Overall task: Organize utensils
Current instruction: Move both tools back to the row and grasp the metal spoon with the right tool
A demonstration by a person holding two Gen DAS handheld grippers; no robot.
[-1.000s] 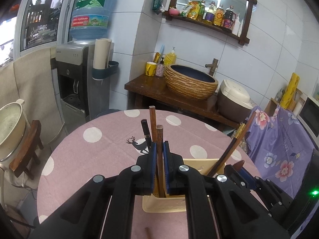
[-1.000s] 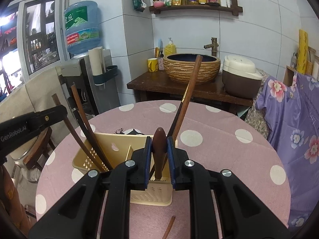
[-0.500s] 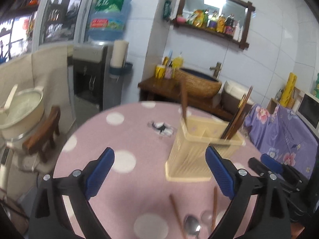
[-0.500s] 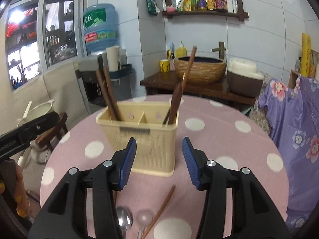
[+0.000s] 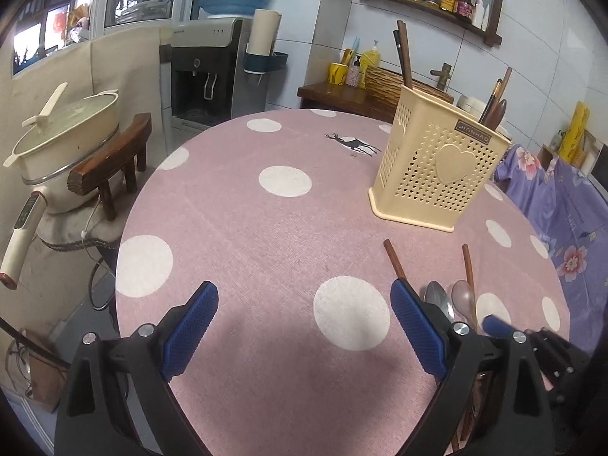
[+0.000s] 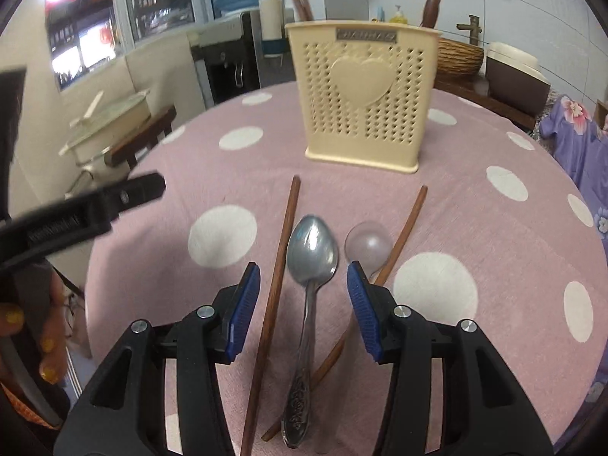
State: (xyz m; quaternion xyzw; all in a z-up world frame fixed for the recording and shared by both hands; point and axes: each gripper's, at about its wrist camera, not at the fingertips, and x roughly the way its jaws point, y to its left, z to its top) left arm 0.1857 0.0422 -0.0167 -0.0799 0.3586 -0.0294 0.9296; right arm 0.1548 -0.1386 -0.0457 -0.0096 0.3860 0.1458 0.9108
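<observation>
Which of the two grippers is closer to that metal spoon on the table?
Right. The right gripper is open with the metal spoon lying between its fingers. The left gripper is open over bare tablecloth, the spoon just outside its right-hand finger.

White tiled walls (image 5: 532,57), water dispenser (image 5: 205,72), wooden shelf (image 5: 429,3), windows (image 5: 45,26).

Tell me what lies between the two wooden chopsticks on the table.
In the right wrist view, the metal spoon and the clear spoon lie side by side between the left chopstick and the right chopstick.
</observation>
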